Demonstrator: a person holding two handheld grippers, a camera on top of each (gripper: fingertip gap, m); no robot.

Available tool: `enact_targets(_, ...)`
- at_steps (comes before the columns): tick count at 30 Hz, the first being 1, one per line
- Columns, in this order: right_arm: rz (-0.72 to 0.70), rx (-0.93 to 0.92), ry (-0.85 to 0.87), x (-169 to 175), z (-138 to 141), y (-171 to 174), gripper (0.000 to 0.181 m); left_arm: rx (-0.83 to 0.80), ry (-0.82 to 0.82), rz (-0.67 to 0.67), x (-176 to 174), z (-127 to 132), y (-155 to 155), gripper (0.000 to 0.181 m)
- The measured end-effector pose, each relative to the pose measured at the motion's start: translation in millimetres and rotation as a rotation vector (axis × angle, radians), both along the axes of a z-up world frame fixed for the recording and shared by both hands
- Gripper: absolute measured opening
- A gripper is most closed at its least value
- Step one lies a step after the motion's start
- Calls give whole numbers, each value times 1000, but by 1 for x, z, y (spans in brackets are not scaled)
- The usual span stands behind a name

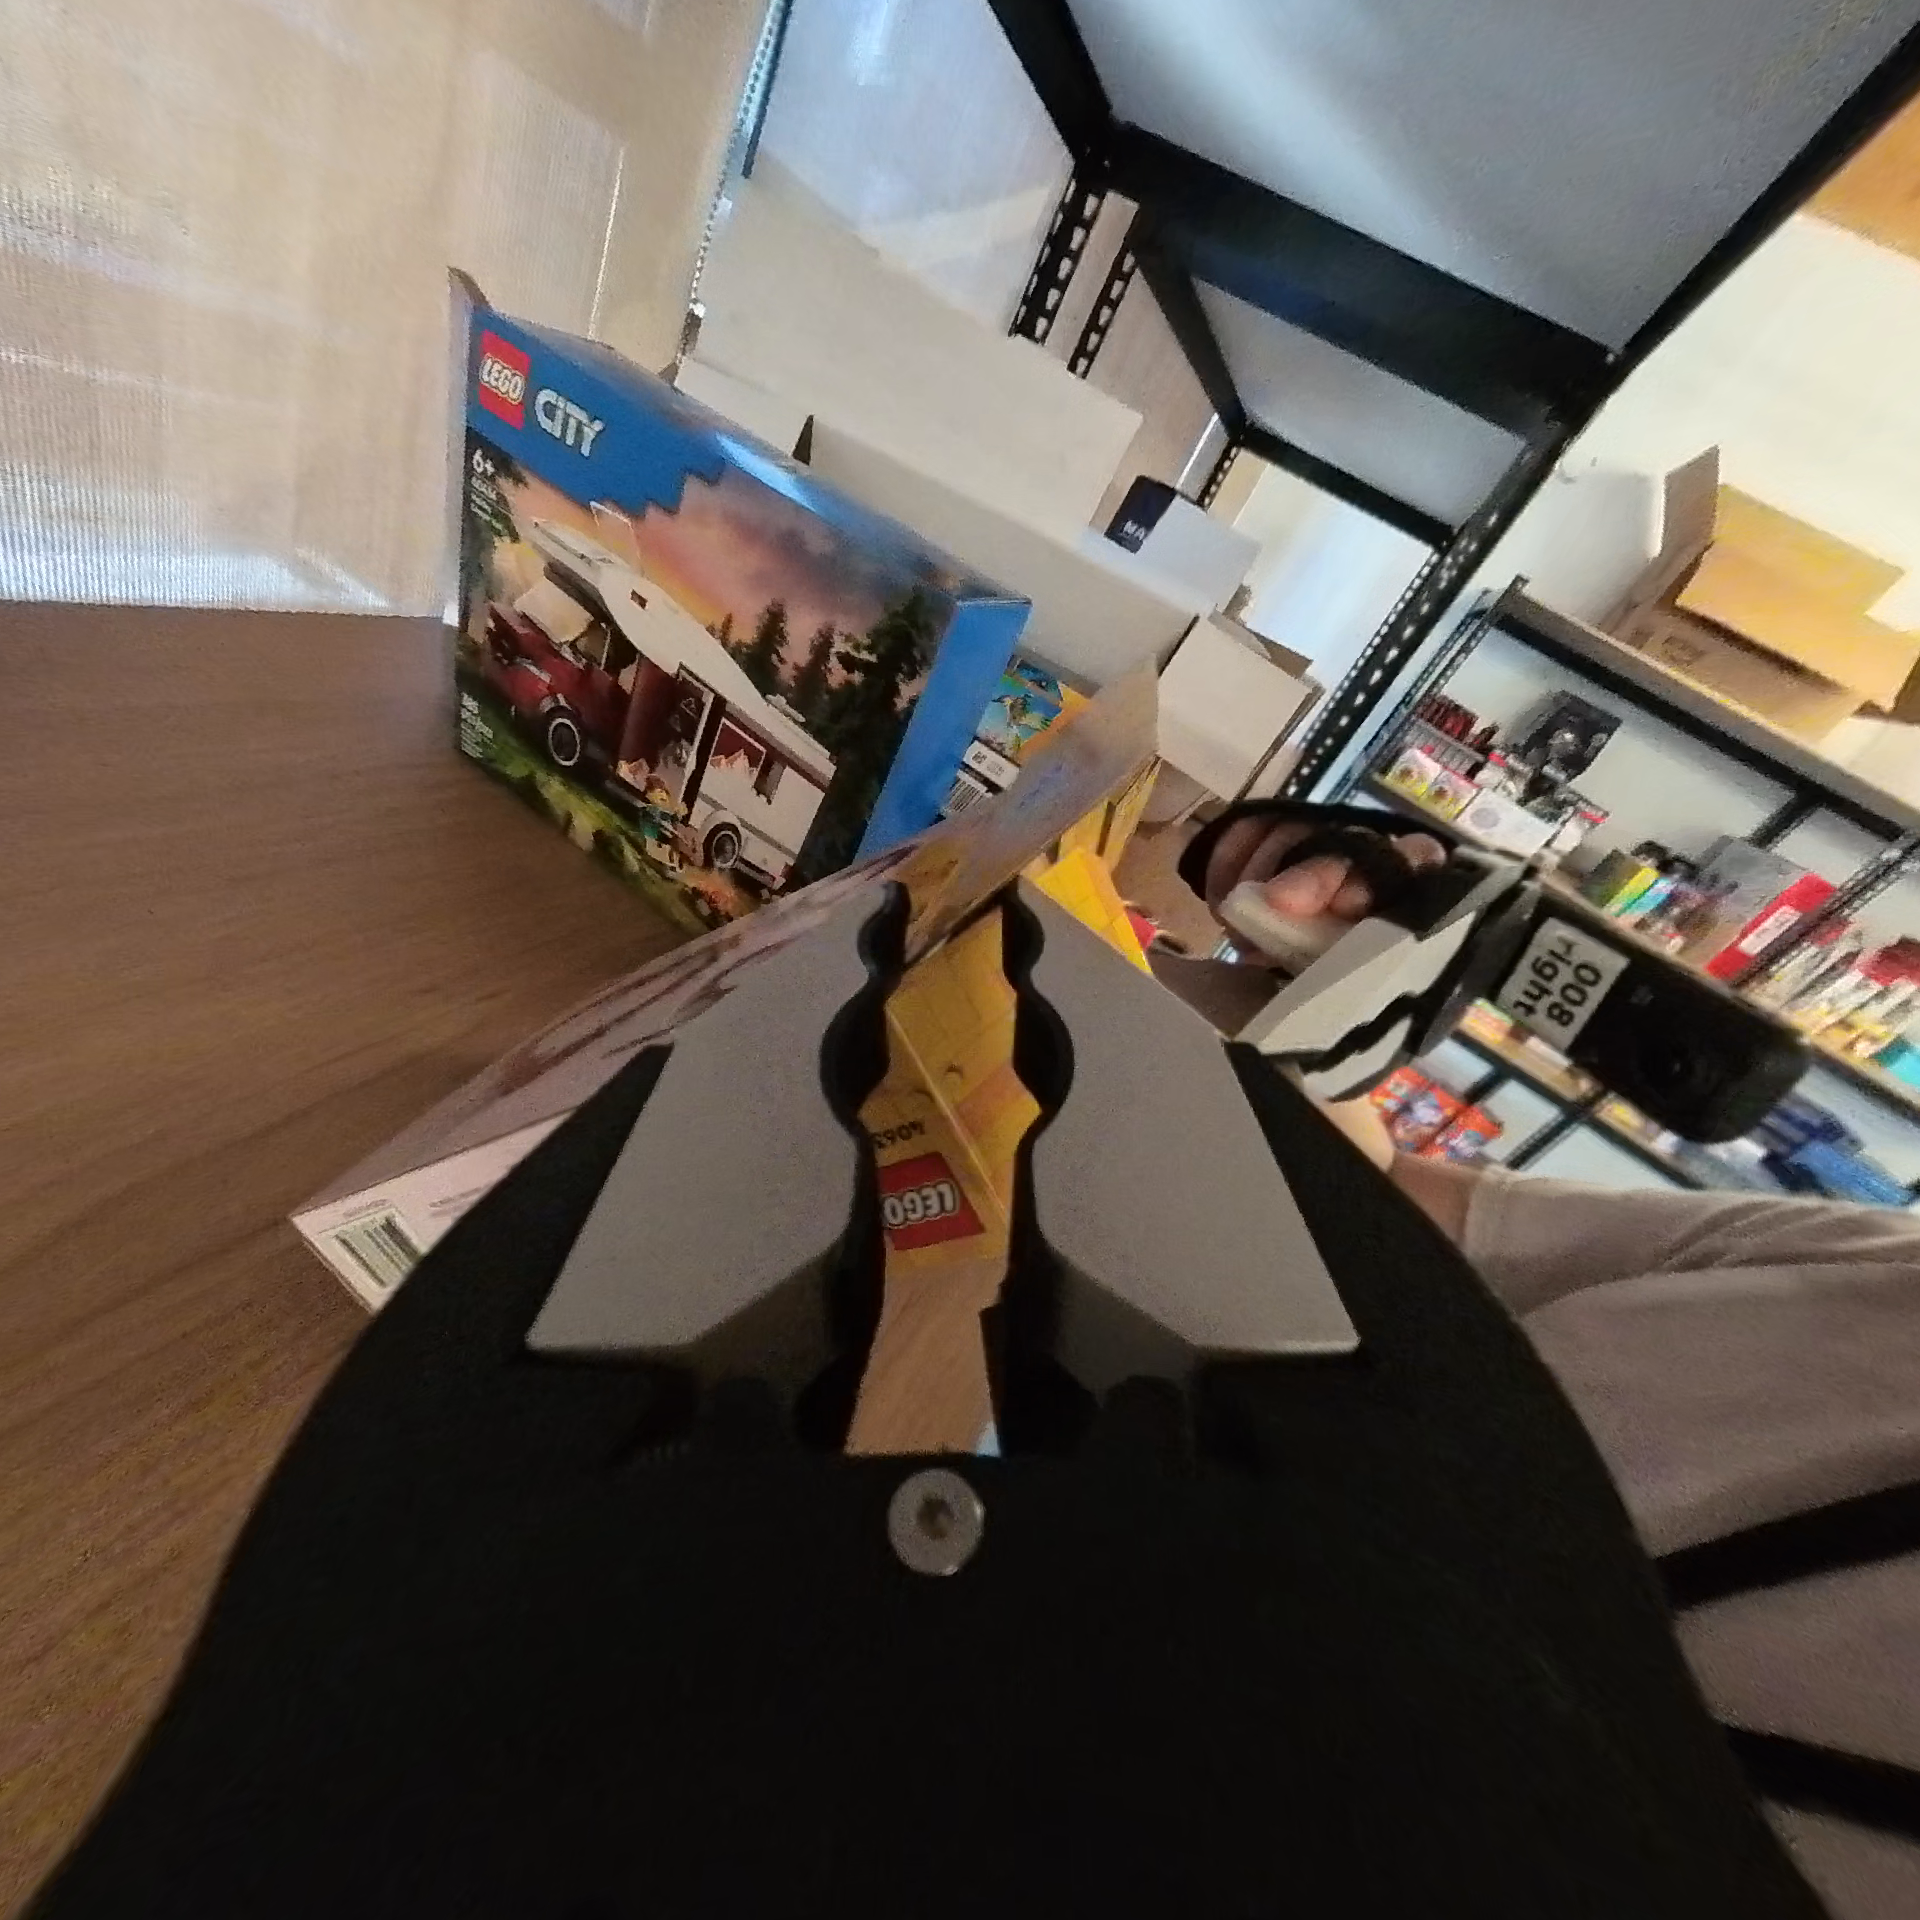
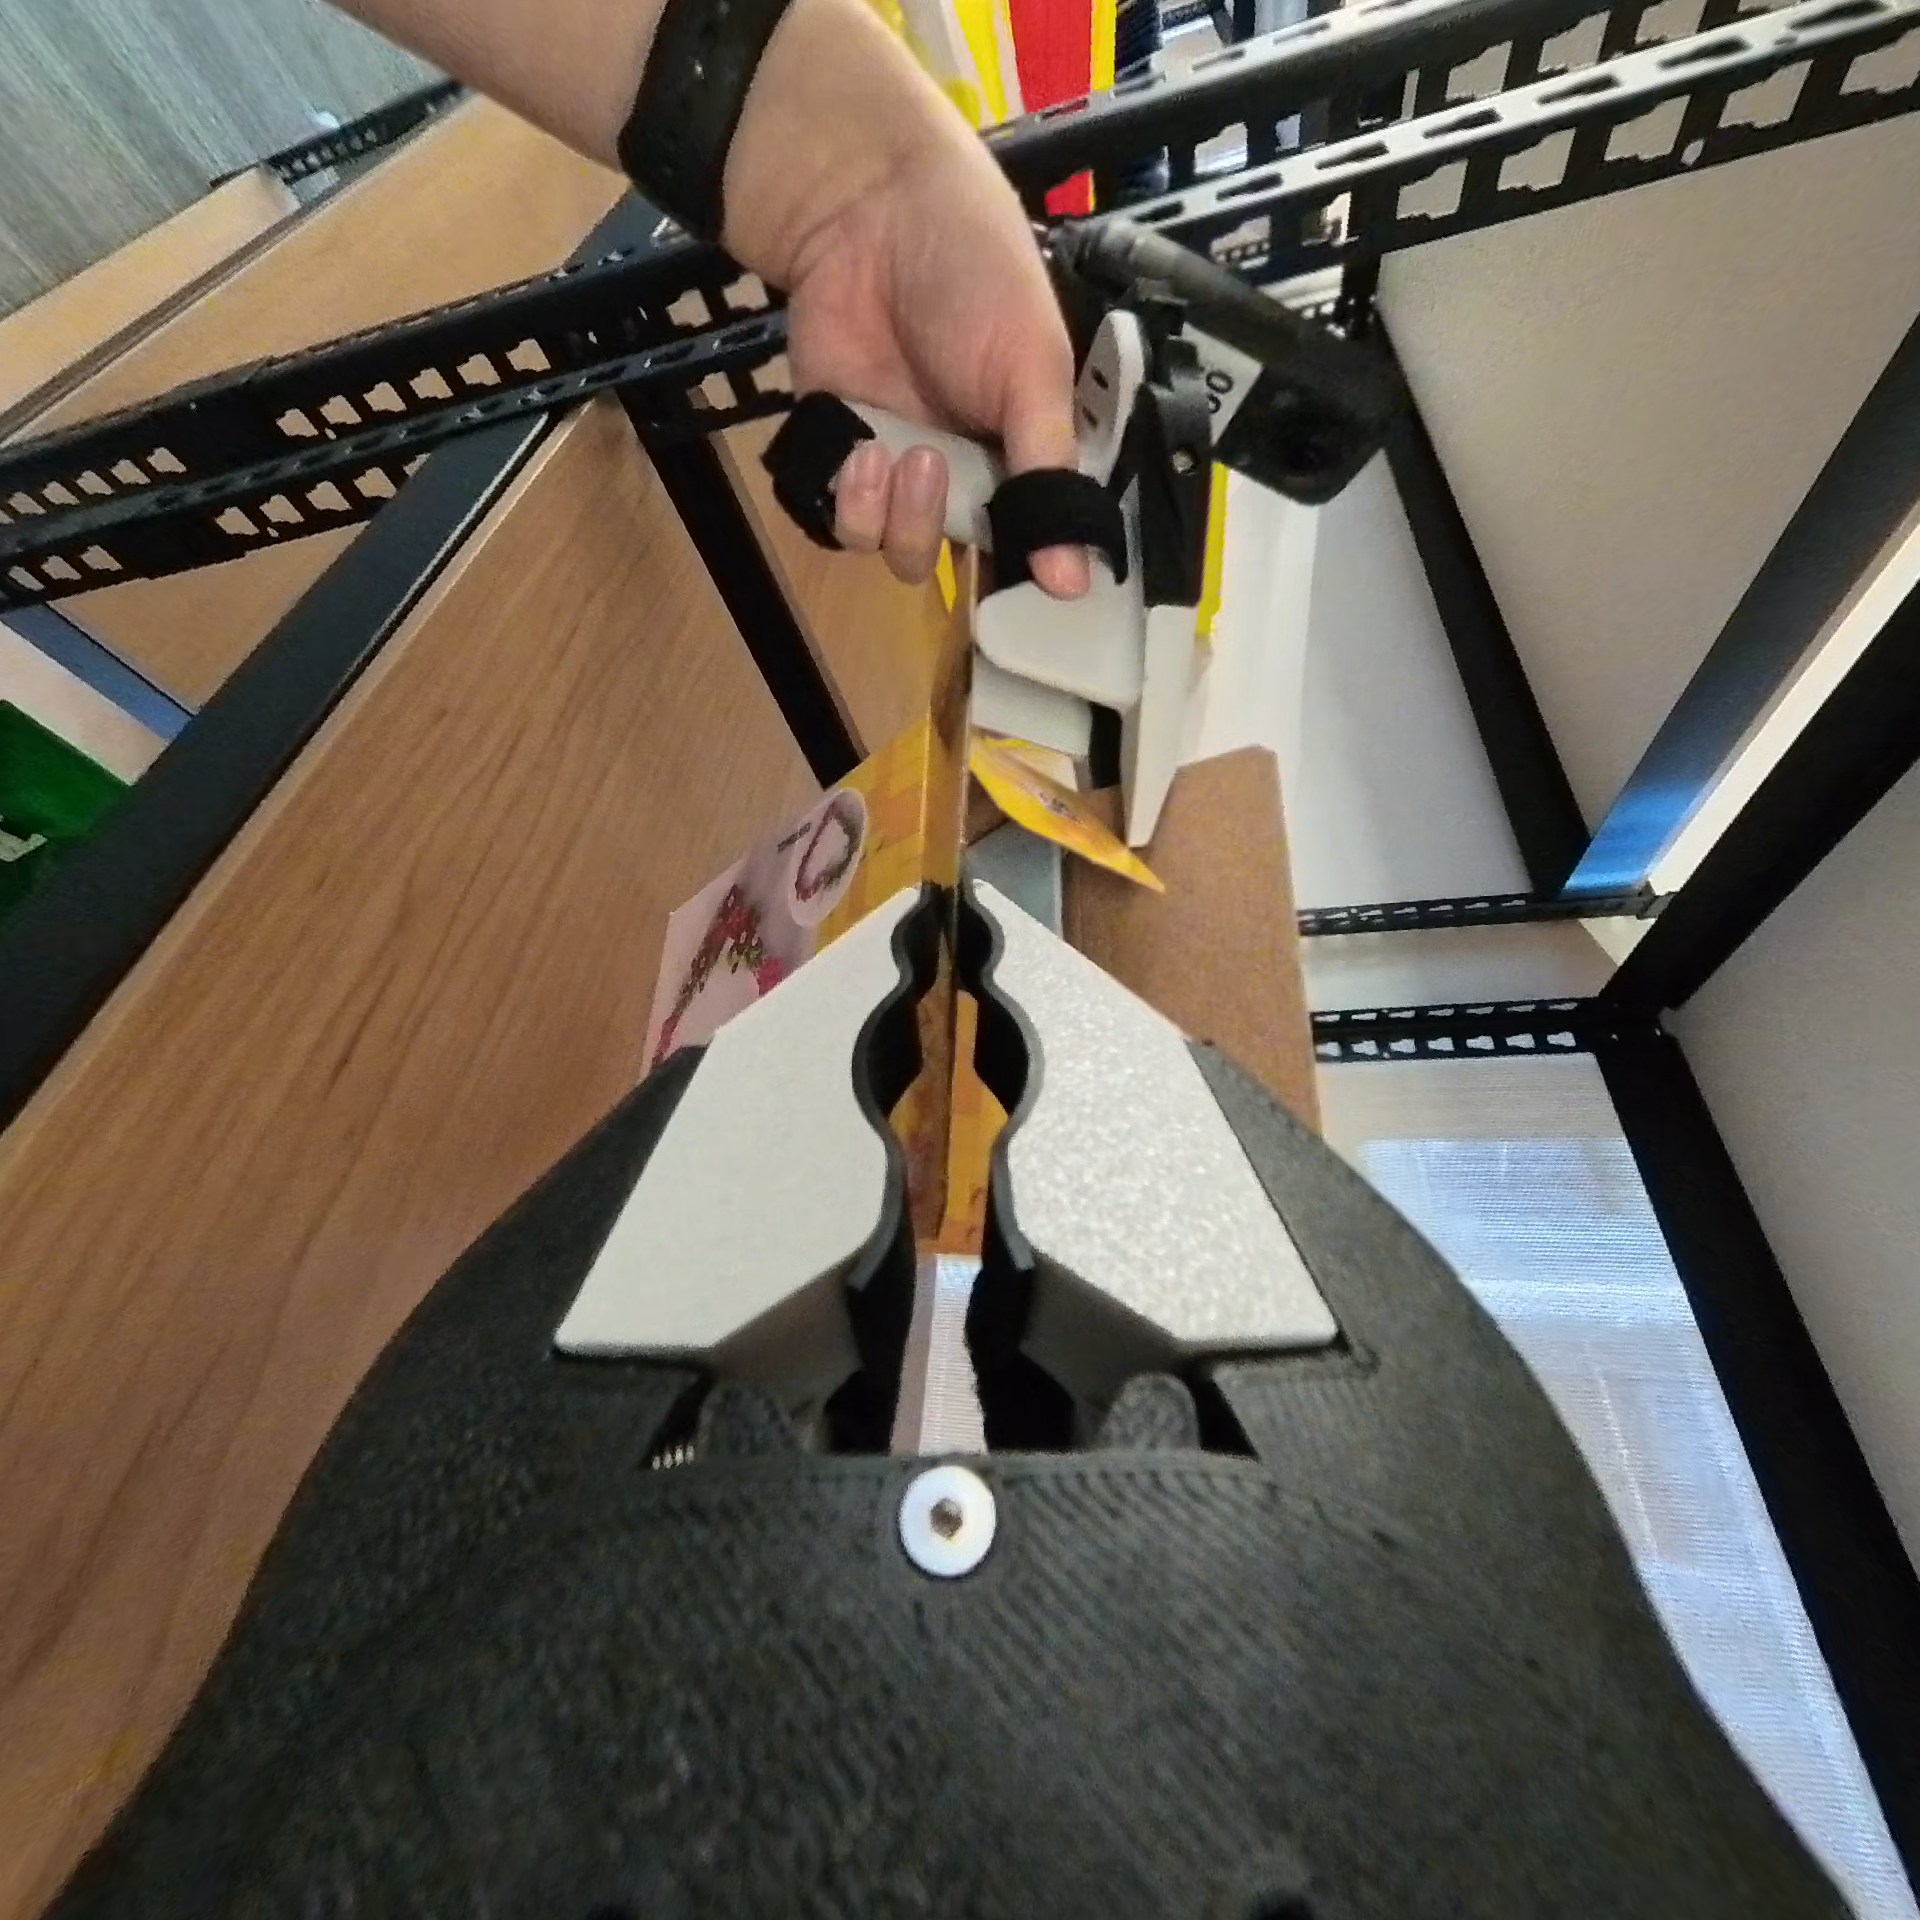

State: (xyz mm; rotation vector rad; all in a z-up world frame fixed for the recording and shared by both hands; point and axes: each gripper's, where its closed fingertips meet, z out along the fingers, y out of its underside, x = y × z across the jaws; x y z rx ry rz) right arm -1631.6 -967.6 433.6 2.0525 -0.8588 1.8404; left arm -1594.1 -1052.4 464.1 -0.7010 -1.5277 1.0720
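The left gripper (image 1: 951, 925) and right gripper (image 2: 956, 899) each have jaws clamped on opposite edges of a thin yellow cardboard toy box (image 1: 940, 1132), held above the wooden worktop (image 1: 229, 935). It looks light, stiff yet crushable; edges suit gripping.

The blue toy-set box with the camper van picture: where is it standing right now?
In the left wrist view, the blue toy-set box stands upright on the brown wooden tabletop, up and left of the left tool, by the black metal shelving rack.
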Motion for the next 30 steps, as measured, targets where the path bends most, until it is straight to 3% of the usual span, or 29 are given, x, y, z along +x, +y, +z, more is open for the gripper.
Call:
enact_targets(2,-13,6,-7,-2,1,1,2,-77,-40,9,-1,-2,4,18)
enact_targets(5,-36,22,-14,-7,2,-1,2,-203,-217,46,-7,-20,9,57)
enact_targets(8,-54,53,-14,-10,2,-3,2,-303,-417,137,-9,-43,-2,69)
enact_targets(11,-75,58,-5,-14,0,-5,1,-349,-417,171,-11,-38,-1,59)
enact_targets(14,-74,99,-9,-18,2,-5,1,-540,-404,209,-8,-18,7,54)
enact_targets(17,-61,156,-28,-24,11,-4,0,-684,-356,157,-16,5,25,54)
enact_targets(20,-49,217,-55,-32,25,-5,1,-749,-409,170,-23,14,19,43)
enact_targets(23,-50,353,-93,-43,41,-13,3,-737,-447,34,-39,5,22,25)
enact_targets(26,-27,504,-129,-50,50,-22,6,-734,-424,-35,-47,2,25,23)
enact_targets(30,-40,579,-167,-61,51,-37,6,-769,-256,-120,-45,20,45,17)
